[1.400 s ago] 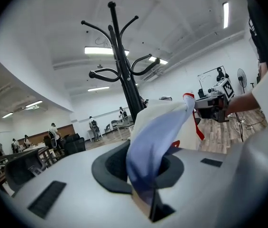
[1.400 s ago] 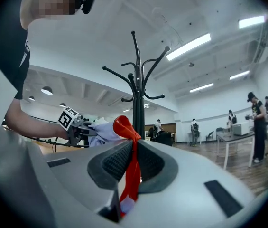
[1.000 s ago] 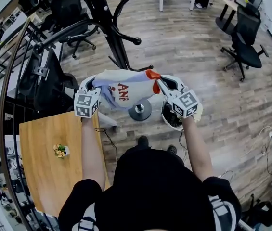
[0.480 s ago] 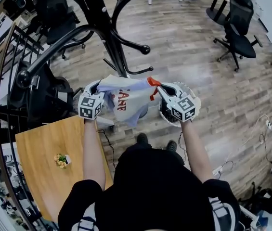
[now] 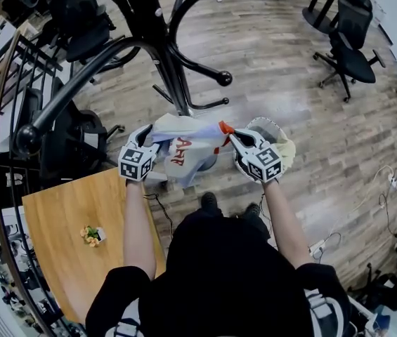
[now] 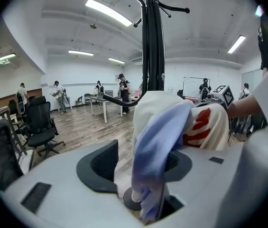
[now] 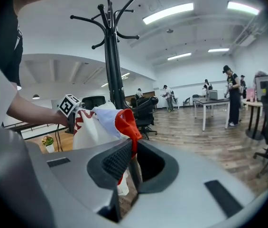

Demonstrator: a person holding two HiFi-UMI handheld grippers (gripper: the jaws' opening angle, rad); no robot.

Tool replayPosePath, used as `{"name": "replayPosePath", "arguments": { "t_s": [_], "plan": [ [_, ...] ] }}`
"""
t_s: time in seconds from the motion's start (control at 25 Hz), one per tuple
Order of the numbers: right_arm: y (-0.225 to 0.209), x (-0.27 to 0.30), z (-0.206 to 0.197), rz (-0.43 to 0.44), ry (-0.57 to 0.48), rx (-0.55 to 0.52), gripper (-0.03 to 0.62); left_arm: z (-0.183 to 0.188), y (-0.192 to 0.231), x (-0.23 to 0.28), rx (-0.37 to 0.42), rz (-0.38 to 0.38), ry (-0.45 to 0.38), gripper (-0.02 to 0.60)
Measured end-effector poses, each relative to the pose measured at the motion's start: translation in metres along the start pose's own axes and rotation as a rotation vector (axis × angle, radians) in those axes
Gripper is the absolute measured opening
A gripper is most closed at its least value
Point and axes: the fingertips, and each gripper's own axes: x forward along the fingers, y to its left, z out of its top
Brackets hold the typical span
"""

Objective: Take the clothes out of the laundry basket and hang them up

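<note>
A black coat stand (image 5: 175, 83) rises through the upper centre of the head view over a wood-plank floor (image 5: 289, 69), with a wooden desk (image 5: 57, 258) at lower left, as a person stretches a white garment (image 5: 184, 149) with red lettering between two handheld tools just below the stand's pole. A white laundry basket (image 5: 270, 123) sits on the floor at centre right, partly hidden behind the right hand. The right gripper (image 7: 130, 163) is clamped on the garment's red edge, its jaws nearly together. The left gripper (image 6: 141, 167) has just been opening: its jaws stand well apart, and a pale blue fold of the cloth hangs loosely between them, lying against one jaw without being pinched. The garment is clear of the basket but appears to rest on no hook, so the lifting-out looks done for this piece and the hanging is not. Whether more clothes remain in the basket cannot be made out.
</note>
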Motion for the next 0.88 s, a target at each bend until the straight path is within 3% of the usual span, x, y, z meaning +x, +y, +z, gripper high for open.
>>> {"name": "replayPosePath", "arguments": {
  "t_s": [0.28, 0.88],
  "plan": [
    [0.006, 0.006, -0.016, 0.02, 0.042, 0.015, 0.072, -0.016, -0.011, -0.006, -0.038, -0.016, 0.003, 0.233],
    [0.001, -0.009, -0.04, 0.025, 0.072, 0.036, 0.122, -0.029, -0.022, -0.042, -0.119, 0.057, -0.087, 0.244]
  ]
}}
